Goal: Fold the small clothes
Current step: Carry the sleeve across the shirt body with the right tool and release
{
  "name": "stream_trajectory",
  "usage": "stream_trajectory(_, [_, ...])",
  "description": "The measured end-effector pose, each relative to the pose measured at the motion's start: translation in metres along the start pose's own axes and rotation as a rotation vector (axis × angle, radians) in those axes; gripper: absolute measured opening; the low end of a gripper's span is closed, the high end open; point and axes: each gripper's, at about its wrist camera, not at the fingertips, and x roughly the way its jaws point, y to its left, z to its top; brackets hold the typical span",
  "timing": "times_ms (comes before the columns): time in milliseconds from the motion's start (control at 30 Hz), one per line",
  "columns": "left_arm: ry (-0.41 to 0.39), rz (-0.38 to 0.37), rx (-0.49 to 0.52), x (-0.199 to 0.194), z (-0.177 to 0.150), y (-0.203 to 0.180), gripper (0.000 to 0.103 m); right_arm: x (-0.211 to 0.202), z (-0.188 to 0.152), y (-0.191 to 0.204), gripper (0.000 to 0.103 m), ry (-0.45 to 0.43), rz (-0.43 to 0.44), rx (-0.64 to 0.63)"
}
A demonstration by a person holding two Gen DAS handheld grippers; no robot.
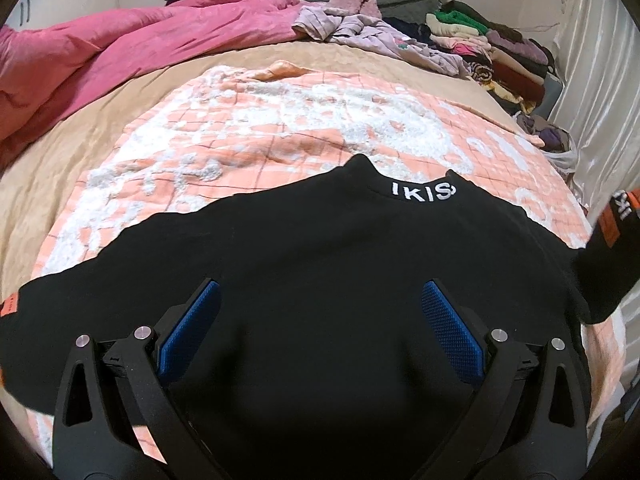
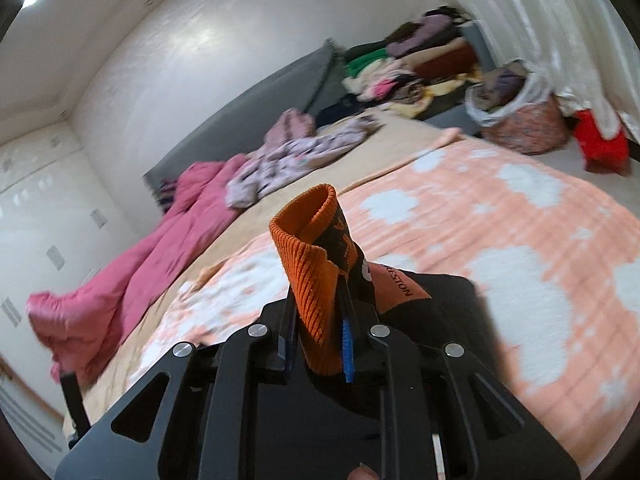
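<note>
Black knit top with white lettering at its collar (image 1: 304,248) lies spread flat on the peach and white patterned blanket (image 1: 248,120) over the bed, collar pointing away from us. We hold the left tongs (image 1: 318,320) above its middle with the blue pads (image 1: 450,320) well apart and nothing between them. In the right wrist view our right tongs (image 2: 320,344) are clamped on the ribbed orange cuff (image 2: 316,264) of one black sleeve, lifted clear of the blanket; the left wrist view shows that sleeve raised at the right edge. We judge the fabric light, soft and limp, so it will droop and crease wherever it is unsupported, though the ribbed cuff gives a firmer, less slippery bite. For a fold, good holds are cuffs, shoulder seams and hem corners, not the loose middle. Other heaped clothes (image 1: 480,40) sit far back on the bed
</note>
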Motion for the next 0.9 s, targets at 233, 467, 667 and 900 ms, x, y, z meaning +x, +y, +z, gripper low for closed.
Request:
stream_trajectory(233, [0.016,-0.039,-0.056,-0.007,0.0,0.022,0.094,0.03,-0.026,0.067,0.016,0.09,0.109,-0.074])
stream_trajectory(467, [0.026,-0.09,-0.115,-0.011,-0.001,0.04,0.094,0.052,-0.058,0.111,0.016,0.177,0.195,-0.092])
stream_trajectory(667, [0.029,-0.117,-0.164,-0.013,-0.001,0.049,0.094,0.07,-0.079,0.139,0.021,0.261,0.25,-0.121])
stream_trajectory(900, [0.046,-0.168,-0.194,-0.01,-0.003,0.052,0.093,0.072,-0.089,0.147,0.041,0.302,0.306,-0.122])
